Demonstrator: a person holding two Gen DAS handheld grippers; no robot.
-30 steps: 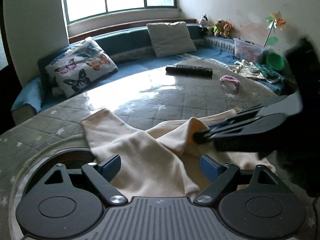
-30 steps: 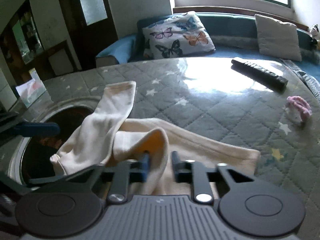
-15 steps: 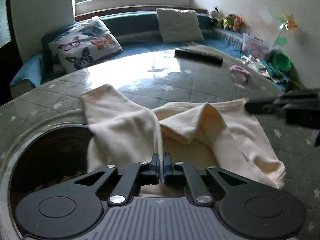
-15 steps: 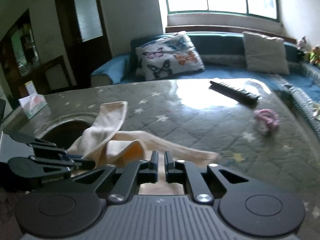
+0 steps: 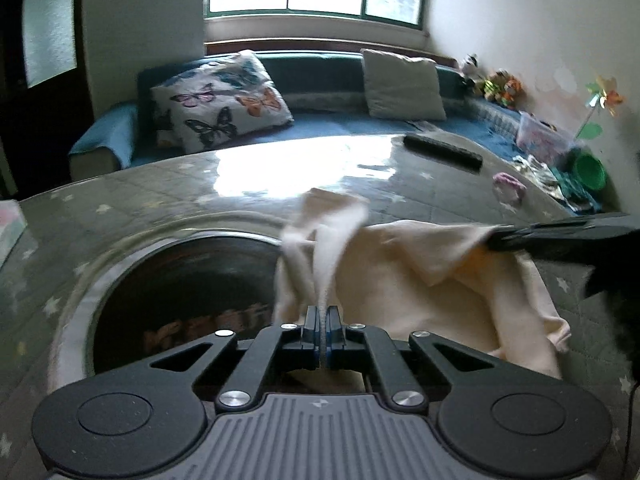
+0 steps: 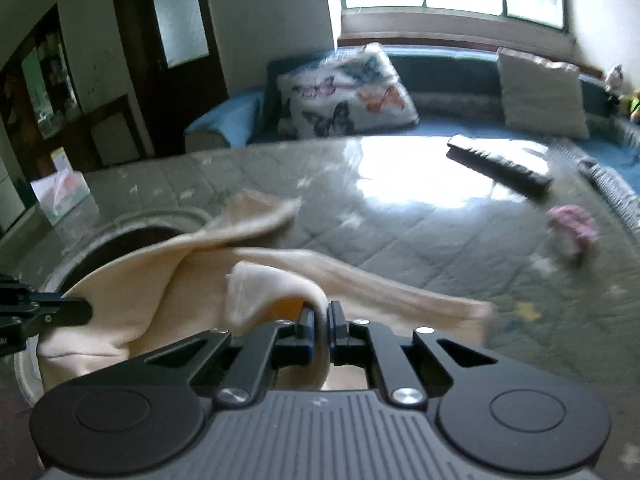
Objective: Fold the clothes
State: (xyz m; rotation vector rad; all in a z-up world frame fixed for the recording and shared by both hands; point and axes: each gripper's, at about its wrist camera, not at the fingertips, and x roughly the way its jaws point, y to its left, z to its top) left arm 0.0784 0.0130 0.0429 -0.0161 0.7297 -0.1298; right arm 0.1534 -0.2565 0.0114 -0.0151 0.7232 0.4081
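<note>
Both claws, left claw [image 5: 322, 316] and right claw [image 6: 319, 316], pinch the cream garment [image 5: 404, 276].

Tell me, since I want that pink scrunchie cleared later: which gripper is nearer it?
Right. The right gripper sits on the pink scrunchie side of the cream garment; the left gripper is beyond.

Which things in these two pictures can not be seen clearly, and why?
- Cream knitted garment: its near edge is hidden behind the left gripper; its raised sleeve is motion-blurred.
- Round dark opening in the table: contents too dark.
- Small pink object, right wrist view: blurred, unidentifiable.
- Right gripper: hides the fabric it clamps.
</note>
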